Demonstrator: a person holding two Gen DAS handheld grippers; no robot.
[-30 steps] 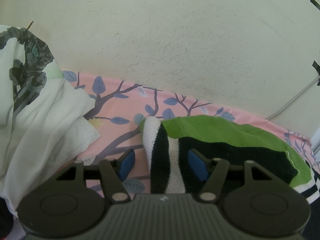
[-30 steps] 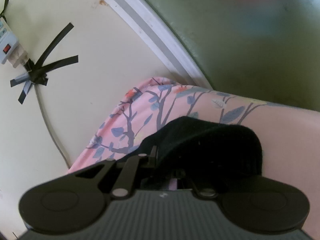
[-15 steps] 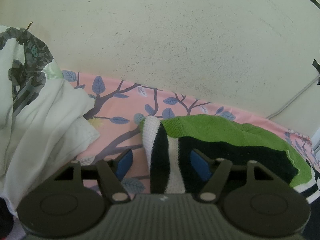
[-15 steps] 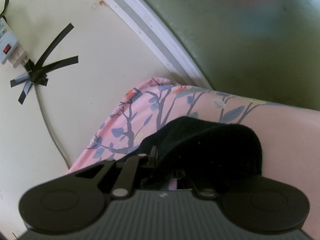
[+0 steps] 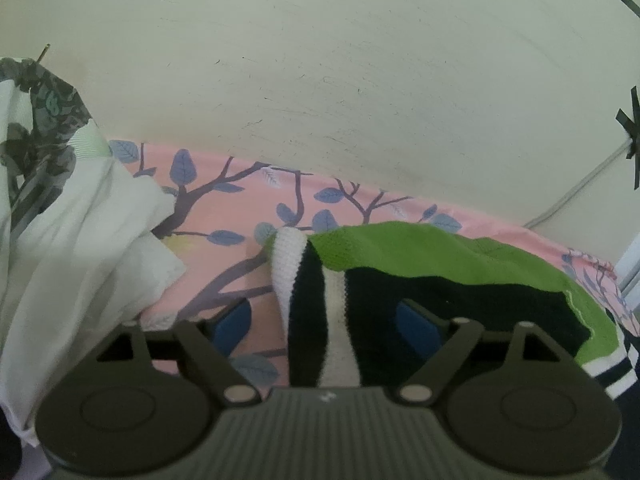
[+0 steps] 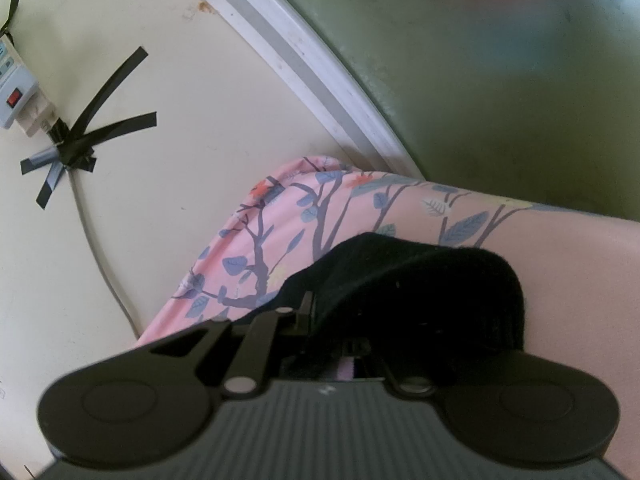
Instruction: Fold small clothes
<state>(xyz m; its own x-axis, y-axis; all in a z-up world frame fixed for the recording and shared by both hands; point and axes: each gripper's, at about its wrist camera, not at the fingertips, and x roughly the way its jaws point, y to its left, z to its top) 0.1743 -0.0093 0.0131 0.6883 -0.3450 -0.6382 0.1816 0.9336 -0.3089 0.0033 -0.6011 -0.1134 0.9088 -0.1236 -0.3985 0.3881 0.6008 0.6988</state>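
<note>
Pink floral sheet (image 5: 240,216), striped knit garment (image 5: 316,312) between parted jaws.

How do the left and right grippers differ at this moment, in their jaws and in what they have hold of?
The left gripper has its jaws wide apart, and they have just been opening; the right gripper is shut. The striped knit garment lies between the left one's blue pads without being pressed; the right one is clamped on black knit fabric. Both point over the pink leaf-print sheet.

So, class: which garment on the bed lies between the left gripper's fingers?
The green, black and white striped knit sweater; the white garment lies aside, left.
</note>
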